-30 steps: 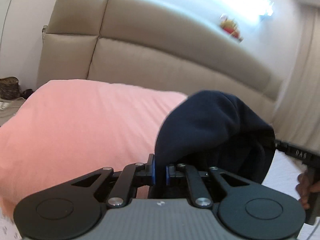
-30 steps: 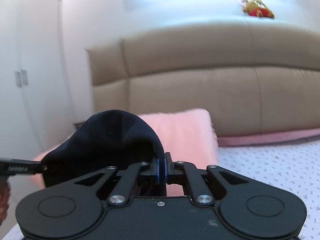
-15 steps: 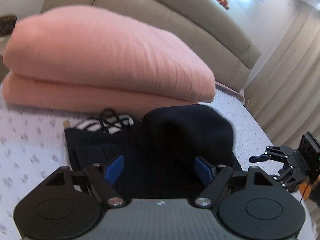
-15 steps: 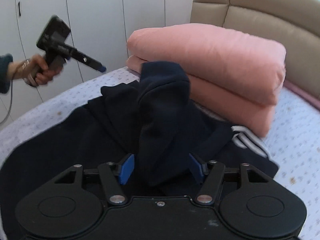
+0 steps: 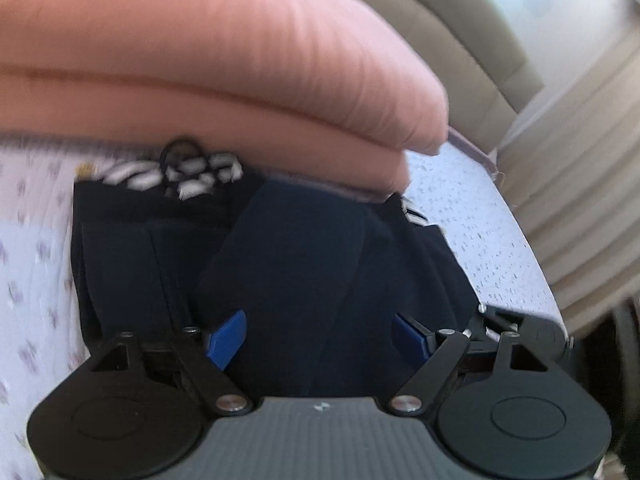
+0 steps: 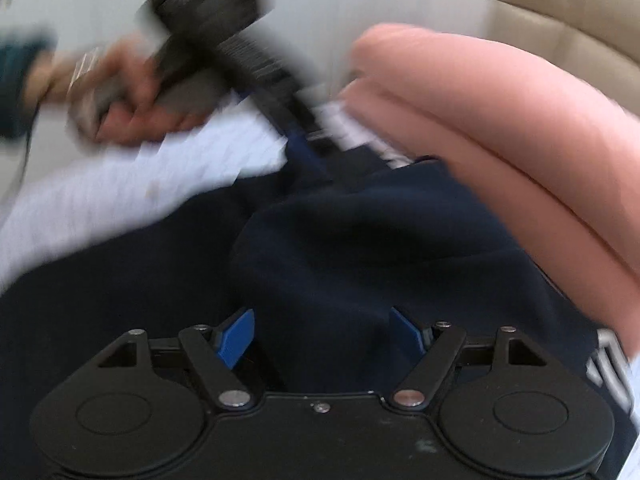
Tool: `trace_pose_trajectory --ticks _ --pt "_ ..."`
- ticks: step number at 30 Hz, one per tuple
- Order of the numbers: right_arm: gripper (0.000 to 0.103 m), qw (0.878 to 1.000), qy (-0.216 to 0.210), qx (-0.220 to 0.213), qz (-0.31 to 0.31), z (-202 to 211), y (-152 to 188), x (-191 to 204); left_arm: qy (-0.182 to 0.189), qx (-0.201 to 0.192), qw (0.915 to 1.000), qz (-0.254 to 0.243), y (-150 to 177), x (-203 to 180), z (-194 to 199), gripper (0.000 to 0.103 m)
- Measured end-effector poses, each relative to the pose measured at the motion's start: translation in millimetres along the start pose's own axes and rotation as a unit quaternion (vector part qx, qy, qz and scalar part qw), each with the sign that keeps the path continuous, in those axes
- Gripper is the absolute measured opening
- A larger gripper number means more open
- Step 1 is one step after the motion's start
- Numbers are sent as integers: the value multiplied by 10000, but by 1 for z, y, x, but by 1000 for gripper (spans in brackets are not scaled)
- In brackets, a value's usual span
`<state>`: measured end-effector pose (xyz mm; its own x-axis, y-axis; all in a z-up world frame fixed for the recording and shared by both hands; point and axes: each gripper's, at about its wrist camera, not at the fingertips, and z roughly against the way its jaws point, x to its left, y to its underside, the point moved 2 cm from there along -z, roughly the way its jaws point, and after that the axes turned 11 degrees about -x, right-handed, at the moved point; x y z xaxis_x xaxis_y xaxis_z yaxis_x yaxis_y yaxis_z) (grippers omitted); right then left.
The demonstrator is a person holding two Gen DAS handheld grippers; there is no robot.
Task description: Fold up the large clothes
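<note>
A dark navy garment (image 5: 288, 264) lies on the bed, its folded-over part heaped in the middle; it also shows in the right wrist view (image 6: 340, 248). Its striped waistband with a black drawstring (image 5: 180, 164) lies against the pink quilt. My left gripper (image 5: 320, 338) is open, low over the garment, holding nothing. My right gripper (image 6: 324, 334) is open over the same heap, holding nothing. The left gripper, held in a hand, shows blurred in the right wrist view (image 6: 304, 148), with its tips at the garment's far edge.
A folded pink quilt (image 5: 224, 60) lies just behind the garment; it also shows in the right wrist view (image 6: 520, 128). The bed sheet (image 5: 472, 216) is white with small prints. A beige headboard (image 5: 452, 28) and curtains (image 5: 580, 184) stand behind.
Both grippers held the garment up a second ago, then opened and let it drop. Both have since moved down and forward, close over the heap by the quilt.
</note>
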<state>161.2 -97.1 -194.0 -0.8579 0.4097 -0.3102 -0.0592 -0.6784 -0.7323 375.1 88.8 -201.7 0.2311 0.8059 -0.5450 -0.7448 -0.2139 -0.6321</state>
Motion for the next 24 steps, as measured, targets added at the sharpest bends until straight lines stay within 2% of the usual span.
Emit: trace_pose_trajectory --ticks 1,2,3,5,6,8,9,10,12,14,15,17,19,20,21,22,23,24 --pt "77 9996 60 107 237 -5 4 10 13 -42 10000 63 2 1 0 81" --pt "35 9992 80 151 351 -6 6 17 27 -93 9999 89 4 1 2 81" --pt "19 9985 276 173 439 -7 9 21 50 -118 9999 96 4 0 3 81" --pt "16 9983 413 -61 402 4 7 20 21 -146 9999 86 4 -1 8 81" --pt "16 9969 652 -294 338 17 2 16 -41 -159 9998 71 3 -3 12 81" --pt "16 9917 971 -792 289 50 -13 8 -37 -194 9998 51 0 -7 23 81" --pt "16 9889 960 -1009 513 69 -17 8 -26 -217 9998 34 0 -9 29 82" --pt "18 9879 871 -1041 756 80 -18 9 -36 -208 9998 7 0 -13 35 84" --pt "28 9953 342 -332 840 81 -12 8 20 -146 9999 1 3 -18 37 87" --pt "67 9957 -254 474 752 68 8 8 -28 15 10000 14 9 -19 31 87" --pt "74 9938 -368 732 746 64 18 9 -98 142 9999 16 14 -18 25 87" --pt "76 9948 -348 813 499 64 28 4 -229 379 9990 33 25 -15 13 87" --pt "78 9986 -220 453 -158 72 27 -6 -299 603 9977 100 37 -13 1 86" --pt "83 9981 -188 228 -550 74 25 -11 -311 685 9971 131 43 -13 -5 86" --pt "86 9961 -133 51 -866 74 23 -15 -334 765 9964 135 49 -12 -11 84" --pt "88 9936 -43 -59 -1124 71 22 -16 -365 820 9959 136 54 -11 -18 75" --pt "87 9915 50 -51 -1298 63 22 -15 -362 876 9954 126 59 -12 -23 61" --pt "87 9899 154 88 -1405 52 24 -14 -343 956 9948 103 65 -13 -27 53"
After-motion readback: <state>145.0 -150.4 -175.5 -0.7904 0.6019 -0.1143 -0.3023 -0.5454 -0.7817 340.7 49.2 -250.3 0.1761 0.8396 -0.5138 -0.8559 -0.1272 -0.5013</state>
